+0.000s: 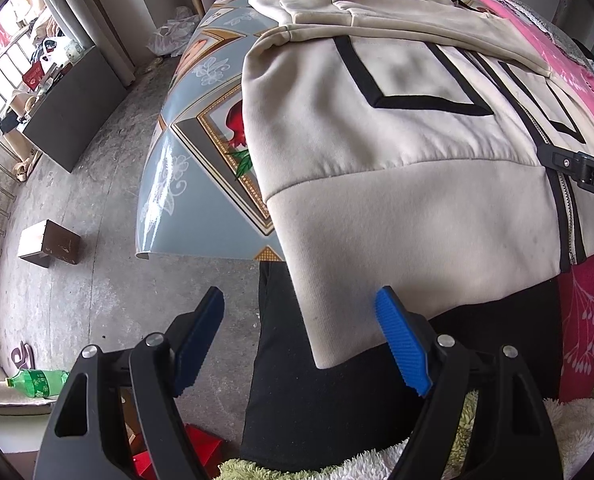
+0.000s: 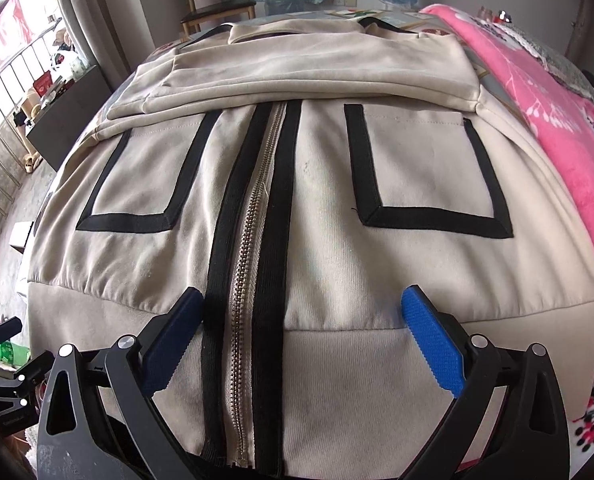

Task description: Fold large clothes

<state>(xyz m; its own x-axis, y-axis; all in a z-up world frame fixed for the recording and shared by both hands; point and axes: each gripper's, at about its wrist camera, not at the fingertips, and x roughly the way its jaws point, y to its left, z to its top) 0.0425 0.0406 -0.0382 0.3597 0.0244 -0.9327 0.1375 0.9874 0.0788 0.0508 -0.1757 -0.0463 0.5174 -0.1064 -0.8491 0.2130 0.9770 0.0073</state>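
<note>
A beige zip-up jacket (image 1: 377,140) with black trim lies front up on the table, its sleeves folded across the chest. Its lower left hem corner (image 1: 325,344) hangs over the table's near edge. My left gripper (image 1: 300,296) is open at that corner, the cloth lying between the blue pads (image 1: 403,344) without being pinched. In the right wrist view the jacket (image 2: 329,168) fills the frame. My right gripper (image 2: 301,292) stands open over the hem band, straddling the metal zipper (image 2: 253,240). The right gripper (image 1: 577,168) also shows at the left wrist view's right edge.
The table has a blue-grey patterned cover (image 1: 201,92). A pink blanket (image 2: 557,128) lies along the jacket's right side. A wooden chair (image 2: 217,12) stands behind the table. On the concrete floor are a brown box (image 1: 49,244) and a green bottle (image 1: 37,382). A person's black trousers (image 1: 297,400) are close below.
</note>
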